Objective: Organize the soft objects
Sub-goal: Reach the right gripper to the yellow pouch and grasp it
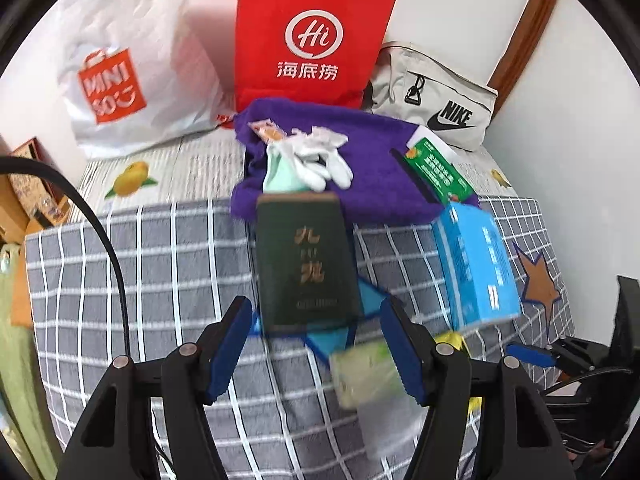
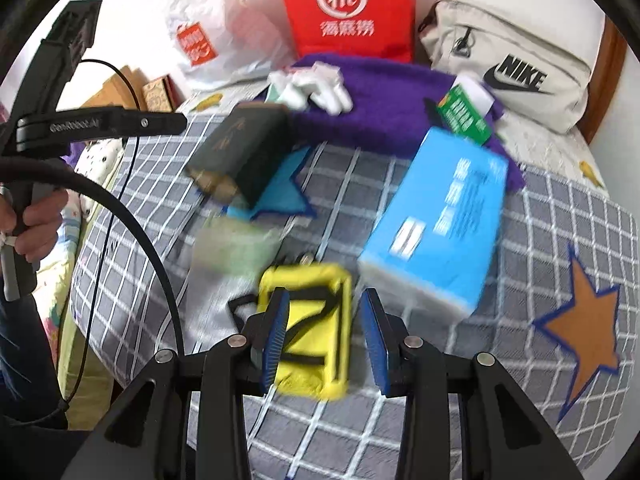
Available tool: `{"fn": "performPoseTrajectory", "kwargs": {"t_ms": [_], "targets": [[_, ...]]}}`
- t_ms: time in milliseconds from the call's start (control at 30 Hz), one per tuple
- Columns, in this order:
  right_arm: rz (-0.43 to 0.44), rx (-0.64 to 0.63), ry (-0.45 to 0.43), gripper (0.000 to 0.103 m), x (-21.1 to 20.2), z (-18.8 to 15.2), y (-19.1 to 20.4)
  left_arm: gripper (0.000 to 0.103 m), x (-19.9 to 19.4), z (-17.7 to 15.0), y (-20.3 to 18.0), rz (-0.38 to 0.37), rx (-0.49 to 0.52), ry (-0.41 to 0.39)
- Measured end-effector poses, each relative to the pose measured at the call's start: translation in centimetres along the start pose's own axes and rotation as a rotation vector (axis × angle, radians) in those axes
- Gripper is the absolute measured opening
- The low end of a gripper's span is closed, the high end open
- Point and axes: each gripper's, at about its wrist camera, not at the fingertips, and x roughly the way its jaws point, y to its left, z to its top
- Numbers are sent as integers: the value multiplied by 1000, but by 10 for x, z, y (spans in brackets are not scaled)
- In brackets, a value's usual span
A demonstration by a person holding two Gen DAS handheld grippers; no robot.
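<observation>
A purple towel [image 1: 372,168] lies bunched on the checked bedspread [image 1: 160,264], with white gloves [image 1: 324,156] and a mint cloth [image 1: 280,178] on top of it. A dark green box [image 1: 306,264] lies in front of the towel, just beyond my left gripper [image 1: 316,344], which is open and holds nothing. A blurred pale green packet [image 1: 364,376] lies by its right finger. My right gripper [image 2: 326,340] is open over a yellow pouch [image 2: 308,332] with a black strap. The pouch lies on the bedspread [image 2: 520,240] under the fingers, and the right pad does not touch it.
A blue box [image 2: 440,220] and a green box [image 2: 464,116] lie at the right. A red bag [image 1: 312,36], a white shopping bag [image 1: 120,72] and a beige Nike bag [image 1: 436,96] stand along the back wall. A person's hand [image 2: 36,220] holds the left gripper's handle.
</observation>
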Motion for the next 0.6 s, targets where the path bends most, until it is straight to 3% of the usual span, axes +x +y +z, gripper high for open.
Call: {"fn": "performPoseTrajectory", "kwargs": {"t_ms": [100, 233, 367, 433, 600], "targets": [[15, -17, 20, 44, 11, -13, 11, 64, 0, -15, 4, -2, -14, 15], [-3, -29, 50, 45, 26, -24, 20, 64, 1, -32, 7, -16, -18, 31], [-87, -33, 69, 48, 39, -25, 17, 64, 4, -47, 9, -46, -31, 54], [-78, 5, 71, 49, 41, -27, 13, 64, 7, -52, 10, -46, -31, 65], [-39, -3, 48, 70, 39, -33, 19, 64, 12, -58, 14, -59, -45, 73]]}}
